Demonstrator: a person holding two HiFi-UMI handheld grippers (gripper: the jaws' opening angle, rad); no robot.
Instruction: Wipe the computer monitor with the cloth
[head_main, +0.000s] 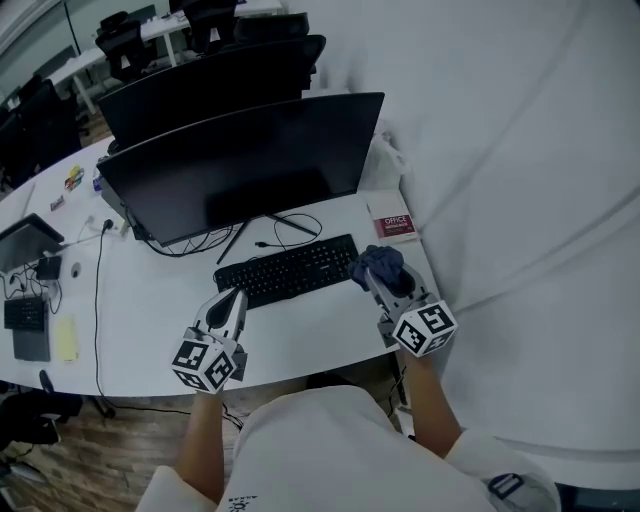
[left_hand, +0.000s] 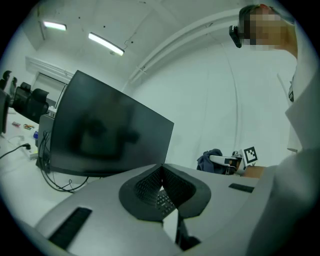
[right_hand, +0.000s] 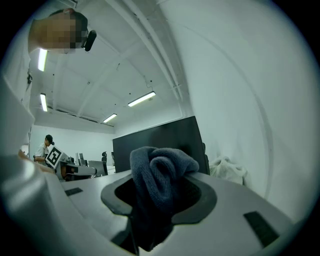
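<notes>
Here the right gripper (head_main: 380, 278), at the right end of the keyboard (head_main: 285, 270), has its jaws clamped on a bunched dark blue cloth (right_hand: 162, 172). The left gripper (head_main: 233, 300), just in front of the keyboard, has its 2 jaws pressed together on nothing. The monitor (head_main: 240, 170) stands behind the keyboard.

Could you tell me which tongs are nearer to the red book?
Right. The right tongs, gripping the cloth, are just in front of the red book; the left tongs are farther off, across the keyboard.
</notes>
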